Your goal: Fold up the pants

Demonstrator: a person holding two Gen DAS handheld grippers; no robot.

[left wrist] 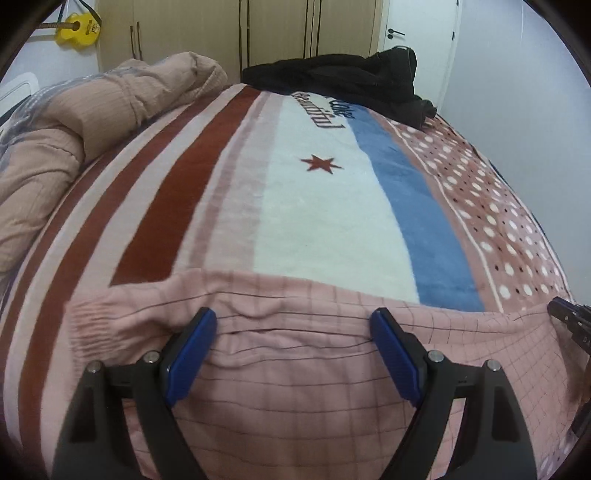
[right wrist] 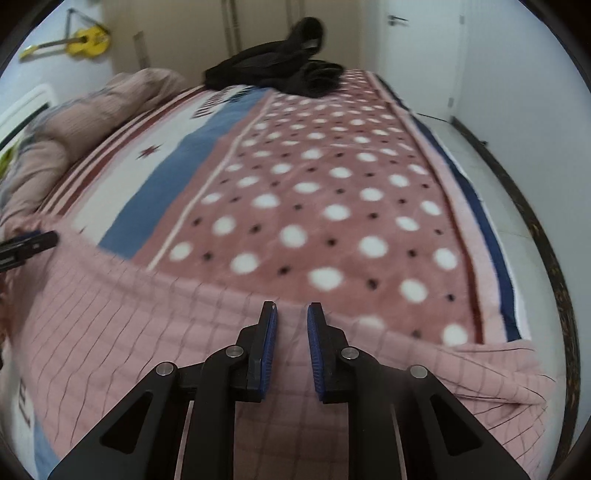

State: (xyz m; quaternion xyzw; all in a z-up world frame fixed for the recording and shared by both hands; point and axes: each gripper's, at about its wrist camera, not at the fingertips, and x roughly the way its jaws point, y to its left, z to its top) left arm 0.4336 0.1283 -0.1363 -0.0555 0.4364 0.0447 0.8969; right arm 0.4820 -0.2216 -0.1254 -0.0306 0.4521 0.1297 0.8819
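Pink checked pants (left wrist: 295, 369) lie spread across the near part of the bed, also in the right wrist view (right wrist: 147, 332). My left gripper (left wrist: 293, 325) is open wide, its blue pads resting on the wrinkled cloth near the far edge of the pants. My right gripper (right wrist: 291, 317) hangs over the far edge of the pants with its jaws a narrow gap apart, no cloth clearly pinched between them. The right gripper's tip shows at the right edge of the left wrist view (left wrist: 569, 317); the left gripper's tip shows at the left edge of the right wrist view (right wrist: 29, 243).
The bed carries a striped and polka-dot blanket (left wrist: 332, 206). A bunched pink duvet (left wrist: 92, 122) lies at the left. Dark clothes (left wrist: 347, 81) are piled at the far end. A wardrobe, a door and a yellow guitar (left wrist: 77, 29) stand behind. Floor lies right of the bed (right wrist: 498, 166).
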